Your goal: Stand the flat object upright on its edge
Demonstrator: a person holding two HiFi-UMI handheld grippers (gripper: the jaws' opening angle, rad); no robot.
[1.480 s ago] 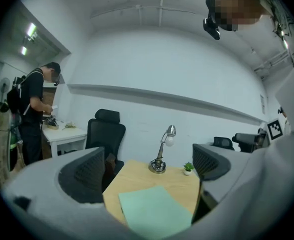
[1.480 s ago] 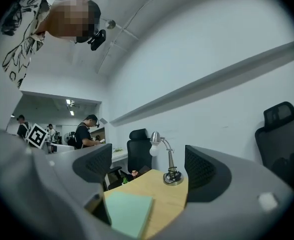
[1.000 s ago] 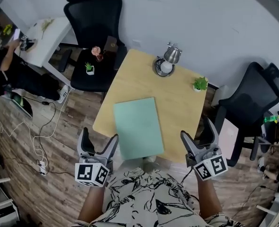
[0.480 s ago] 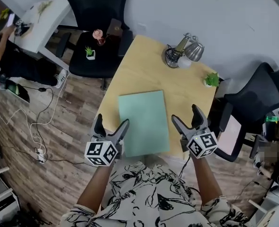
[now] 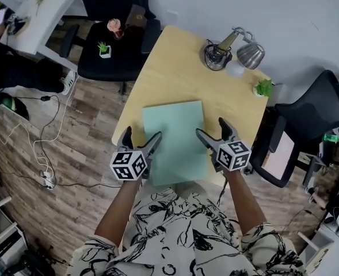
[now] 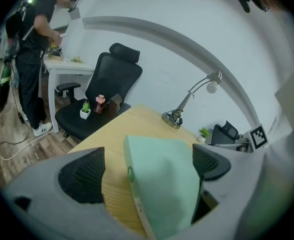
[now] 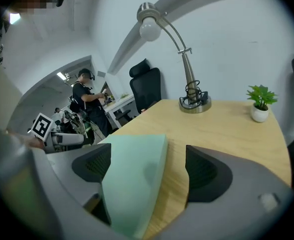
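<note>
Left hand-held gripper point(image 5: 141, 134): jaws wide apart, nothing clamped. A second ago it hung short of the desk point(image 5: 181, 73), clear of the work. It now sits at the near left corner of the mint-green flat case point(image 5: 175, 140). In the left gripper view the case's left edge runs up between the two pads, closer to the right one. No contact evident.

Case: lies flat on the desk between the two grippers, not lifted. Its near end appears to overhang the desk edge. It looks unmoved relative to the desk over the last second.

Right hand-held gripper point(image 5: 210, 126): also fully open and empty, and also moved in from off the desk. The case's right edge passes between its jaws, nearer the left pad.

Judgement: approach finished and both sides bracketed. The grasp and the tilt onto an edge are not yet started.
</note>
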